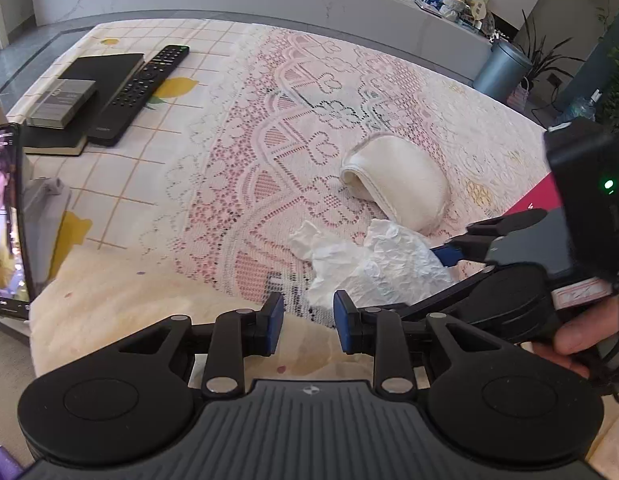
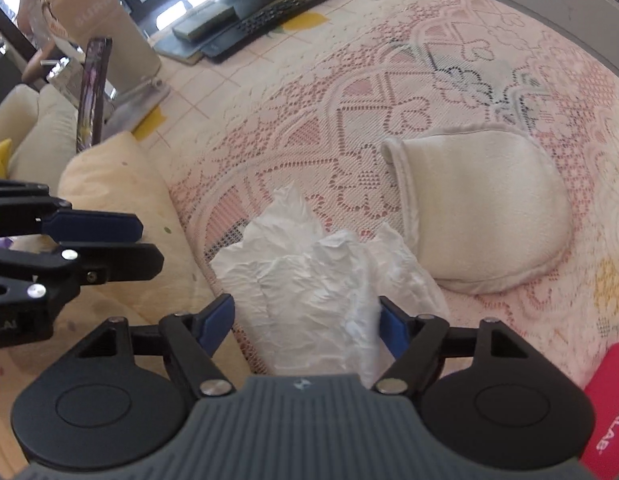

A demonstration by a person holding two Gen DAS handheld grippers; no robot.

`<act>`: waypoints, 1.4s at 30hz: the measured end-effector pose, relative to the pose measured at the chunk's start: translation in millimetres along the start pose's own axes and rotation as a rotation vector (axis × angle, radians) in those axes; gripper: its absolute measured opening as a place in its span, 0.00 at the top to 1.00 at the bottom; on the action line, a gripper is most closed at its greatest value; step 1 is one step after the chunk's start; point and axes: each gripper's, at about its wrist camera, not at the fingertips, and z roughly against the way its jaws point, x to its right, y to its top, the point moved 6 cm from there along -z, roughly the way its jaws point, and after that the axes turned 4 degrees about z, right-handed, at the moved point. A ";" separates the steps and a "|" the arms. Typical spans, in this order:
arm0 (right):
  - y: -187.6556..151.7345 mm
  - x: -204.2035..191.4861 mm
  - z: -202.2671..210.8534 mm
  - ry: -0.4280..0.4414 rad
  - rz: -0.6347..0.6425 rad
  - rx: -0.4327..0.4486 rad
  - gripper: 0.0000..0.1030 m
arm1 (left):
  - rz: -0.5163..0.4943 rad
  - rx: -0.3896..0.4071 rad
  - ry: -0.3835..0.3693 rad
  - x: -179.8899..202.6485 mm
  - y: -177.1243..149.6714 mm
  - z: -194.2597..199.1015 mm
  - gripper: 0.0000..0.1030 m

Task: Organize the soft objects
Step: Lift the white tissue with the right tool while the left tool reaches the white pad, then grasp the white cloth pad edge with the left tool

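A crumpled white tissue [image 2: 321, 280] lies on the lace tablecloth [image 2: 349, 92]; it also shows in the left wrist view [image 1: 373, 264]. A folded cream cloth [image 2: 481, 208] rests just beyond it, also in the left wrist view [image 1: 401, 184]. My right gripper [image 2: 307, 316] is open with the tissue between its blue pads, which stand either side of it. My left gripper [image 1: 309, 316] is open and empty, just short of the tissue's near edge. A cream cushion [image 2: 121, 208] lies at the table's near left.
A black remote [image 1: 143, 84], a dark notebook [image 1: 89, 92] and a small grey box [image 1: 63, 102] sit at the far left. A phone [image 1: 5, 216] stands on a holder at the left edge. A red item [image 2: 609, 408] lies at the right.
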 end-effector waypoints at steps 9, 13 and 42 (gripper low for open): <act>-7.4 9.6 -4.4 -0.087 0.009 0.017 0.60 | -0.077 0.018 -0.055 14.7 8.8 -14.6 0.66; -10.8 13.3 0.3 -0.072 -0.006 0.053 0.79 | -0.106 0.035 -0.070 20.4 12.7 -17.1 0.59; -20.4 110.8 33.6 -0.208 -0.425 0.305 0.82 | -0.101 0.094 -0.096 55.3 82.1 -136.1 0.34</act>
